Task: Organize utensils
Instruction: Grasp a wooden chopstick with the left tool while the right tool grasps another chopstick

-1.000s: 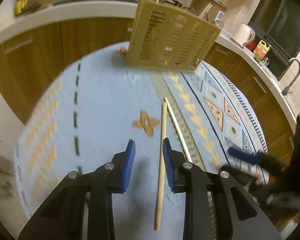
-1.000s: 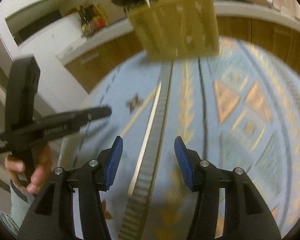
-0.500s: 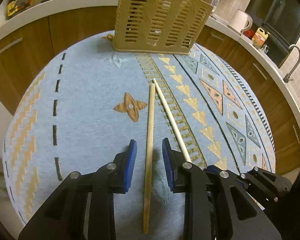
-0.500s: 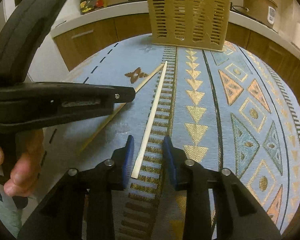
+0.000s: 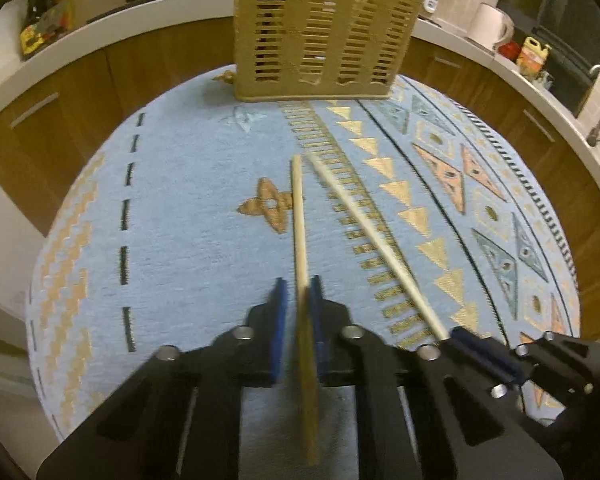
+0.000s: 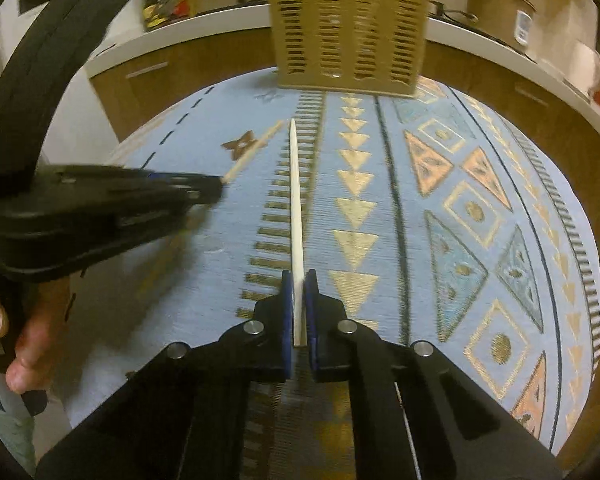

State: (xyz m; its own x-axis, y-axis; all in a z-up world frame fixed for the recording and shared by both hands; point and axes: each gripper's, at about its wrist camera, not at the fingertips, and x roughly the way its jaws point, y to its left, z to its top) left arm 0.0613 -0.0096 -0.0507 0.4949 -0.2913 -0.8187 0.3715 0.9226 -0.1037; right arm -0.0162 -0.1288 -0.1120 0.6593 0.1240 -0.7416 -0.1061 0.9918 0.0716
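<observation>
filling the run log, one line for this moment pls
left gripper: shut on darker chopstick | right gripper: shut on paler chopstick | holder: ahead

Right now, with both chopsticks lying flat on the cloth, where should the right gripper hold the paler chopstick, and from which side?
Grip the paler chopstick at its thick near end, coming from above with a pad on either long side. It lies flat, its tapered tip toward the slotted holder, so the blunt end offers more to bite. The right gripper is shut on that end already; the left gripper has the darker chopstick.
</observation>
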